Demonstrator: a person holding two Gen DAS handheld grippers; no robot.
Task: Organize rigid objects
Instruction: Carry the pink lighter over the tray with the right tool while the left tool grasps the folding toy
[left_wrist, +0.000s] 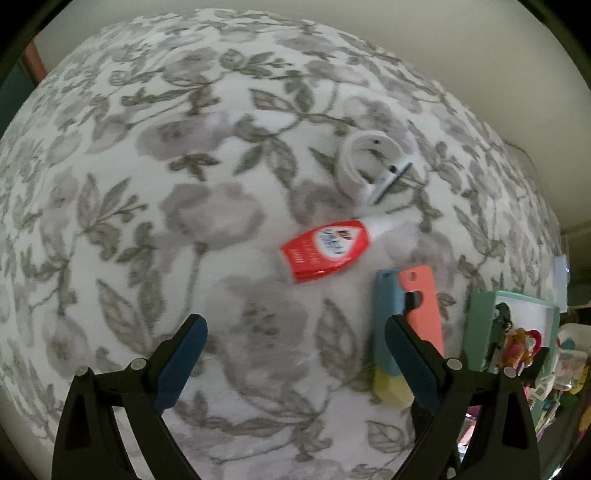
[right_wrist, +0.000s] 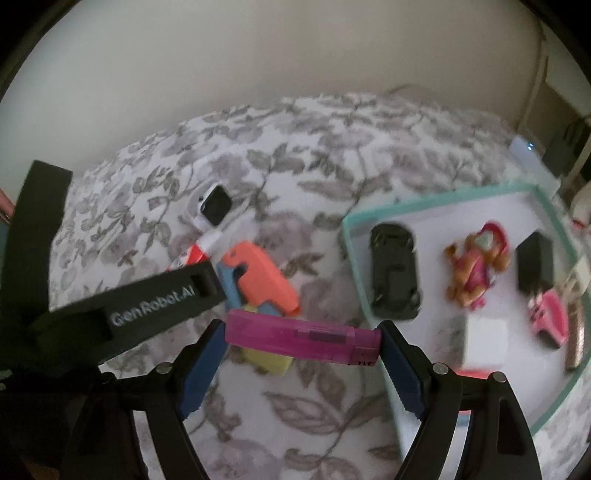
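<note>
Right gripper (right_wrist: 301, 341): clamped endwise on pink lighter (right_wrist: 303, 341), held crosswise beside the teal tray (right_wrist: 546, 195).
Left gripper (left_wrist: 295, 332): jaws wide, nothing between them, above floral bedspread (left_wrist: 147, 184).
Ahead of left gripper: red glue bottle (left_wrist: 325, 249), white watch (left_wrist: 369, 166).
Tray contents: black toy car (right_wrist: 395, 273), dog figurine (right_wrist: 476, 269).

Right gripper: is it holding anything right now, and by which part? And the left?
The right gripper holds a pink lighter lengthwise, one pad on each end. The left gripper is open and holds nothing.
</note>
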